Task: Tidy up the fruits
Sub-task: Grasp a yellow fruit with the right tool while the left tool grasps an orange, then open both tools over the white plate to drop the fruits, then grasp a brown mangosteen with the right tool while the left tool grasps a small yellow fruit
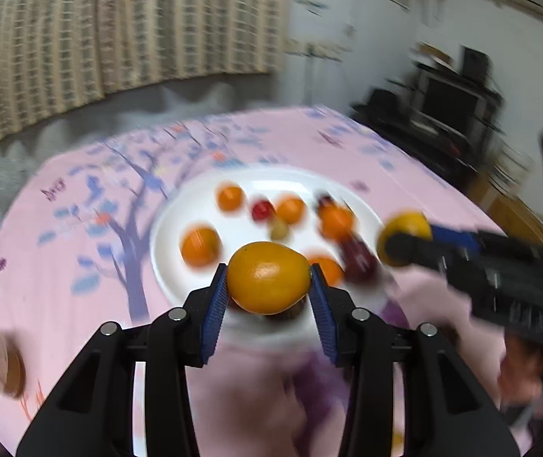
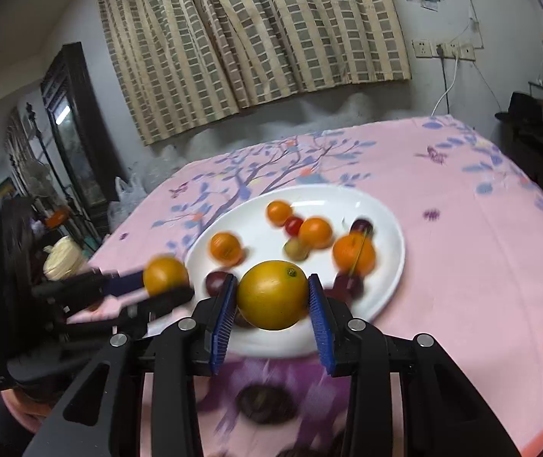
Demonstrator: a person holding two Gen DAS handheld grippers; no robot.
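Left tool [image 1: 269, 285] clamps smooth yellow-orange citrus [image 1: 267, 277]; right tool [image 2: 273, 295] clamps round yellow orange [image 2: 272, 294]. Both above near rim of white round plate [image 2: 385, 205]; lower gently into bare gaps, avoid scattering small fruit.

- A smooth yellow-orange citrus fruit [image 1: 267, 277] sits pinched between blue ribbed pads, lifted above the near rim of a round white plate [image 1: 172, 224].
- A second yellow-orange citrus with a dark stem dot [image 2: 272, 294] is clamped the same way over the plate's near edge.
- Small oranges [image 2: 226, 247], a red cherry tomato [image 2: 293, 225], a greenish fruit [image 2: 296, 248] and dark plums [image 2: 215, 282] lie scattered on the plate, blurred.
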